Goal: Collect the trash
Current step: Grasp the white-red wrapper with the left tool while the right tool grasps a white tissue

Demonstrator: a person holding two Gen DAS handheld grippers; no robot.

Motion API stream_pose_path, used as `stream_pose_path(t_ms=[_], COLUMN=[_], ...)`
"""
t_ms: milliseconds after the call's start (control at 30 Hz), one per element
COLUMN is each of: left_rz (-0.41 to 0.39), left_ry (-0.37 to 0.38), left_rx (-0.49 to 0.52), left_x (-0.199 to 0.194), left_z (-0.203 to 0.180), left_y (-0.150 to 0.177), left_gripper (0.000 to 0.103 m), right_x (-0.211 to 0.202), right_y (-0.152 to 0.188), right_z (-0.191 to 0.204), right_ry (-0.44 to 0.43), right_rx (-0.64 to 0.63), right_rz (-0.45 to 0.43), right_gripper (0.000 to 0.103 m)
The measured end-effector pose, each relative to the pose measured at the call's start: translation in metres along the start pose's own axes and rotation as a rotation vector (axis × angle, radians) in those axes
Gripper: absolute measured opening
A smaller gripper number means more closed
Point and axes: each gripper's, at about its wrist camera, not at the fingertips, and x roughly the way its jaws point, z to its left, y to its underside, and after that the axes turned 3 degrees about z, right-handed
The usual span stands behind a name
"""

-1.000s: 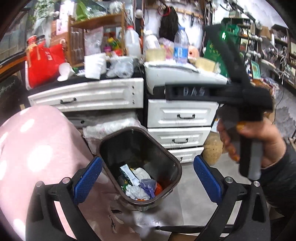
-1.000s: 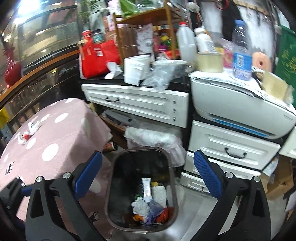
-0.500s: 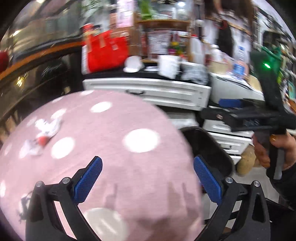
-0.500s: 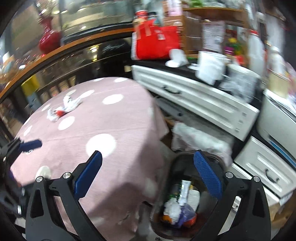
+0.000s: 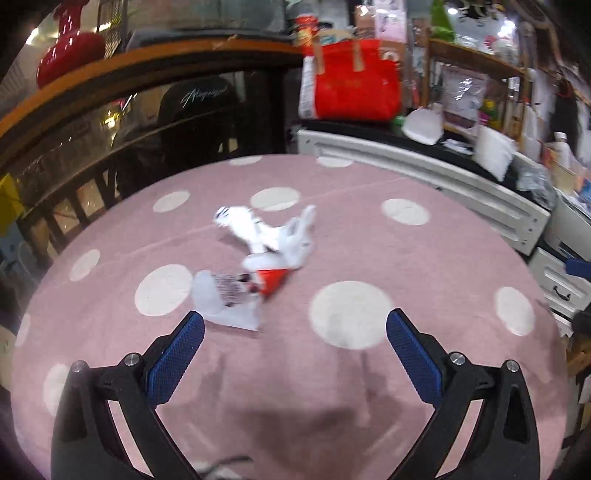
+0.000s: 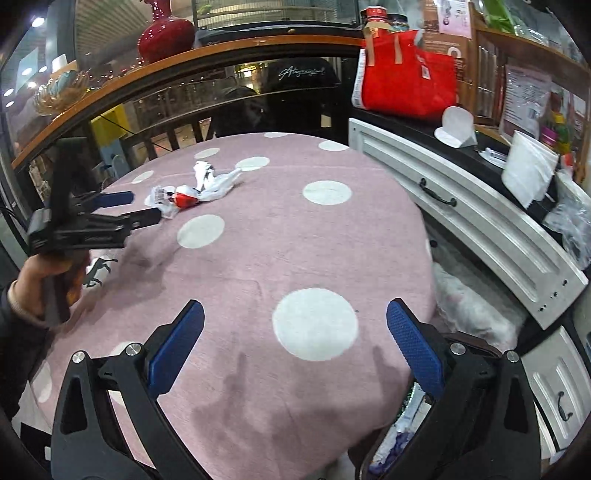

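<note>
On the pink dotted tablecloth [image 5: 369, 240]: crumpled wrappers [image 5: 258, 254] lay together.
Left gripper [image 5: 295, 332]: wide open, empty, near wrappers.
Right gripper [image 6: 295, 325]: wide open, empty.

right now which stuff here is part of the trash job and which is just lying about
Part of the job:
- crumpled wrappers on the pink tablecloth
- trash bin, partly hidden at the table's edge
- left gripper and right gripper, both open and empty

Just lying about:
- red bag
- red vase
- white drawer unit
</note>
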Motion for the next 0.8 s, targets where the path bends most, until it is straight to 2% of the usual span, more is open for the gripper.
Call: stream_pose_path(t_ms=[67,167,333,467,533,600,633,700,800], left_rz=[0.045,0.071,0.072,0.088,0.097,0.094,0.086,0.07,0.05], left_ry=[-0.021,-0.013,0.02,-0.004,-0.002,-0.01,-0.01,0.003,0.013], left_rx=[-0.012,-0.043,-0.039,-0.007,-0.001,-0.007,-0.013,-0.031,-0.046], left_x=[0.02,0.039,0.043,0.048,0.051,0.051,0.049,0.045,0.04], left_z=[0.014,0.024,0.024,0.021,0.022,0.023,0.024,0.027,0.03], left_y=[-0.004,-0.009,-0.014,-0.016,-0.015,-0.015,-0.015,-0.015,-0.014], left_gripper=[0.097,0.097,0.095,0.066,0.056,0.042,0.04,0.028,0.02], right_x=[0.005,0.012,0.024,0.034,0.039,0.045,0.047,0.053,0.061], right_y=[-0.004,-0.008,-0.018,-0.026,-0.031,-0.034,-0.036,-0.039,-0.046], right_z=[0.004,0.01,0.018,0.024,0.03,0.035,0.037,0.043,0.052], right_ry=[-0.001,-0.01,-0.003,-0.008,-0.008,-0.009,-0.01,-0.01,-0.013], right_rx=[-0.005,-0.008,-0.031,-0.039,-0.046,-0.056,-0.063,-0.082,-0.104], right_rz=[0.006,0.02,0.039,0.045,0.048,0.051,0.054,0.059,0.062], right_gripper=[0.097,0.097,0.097,0.097,0.097,0.097,0.097,0.097,0.097])
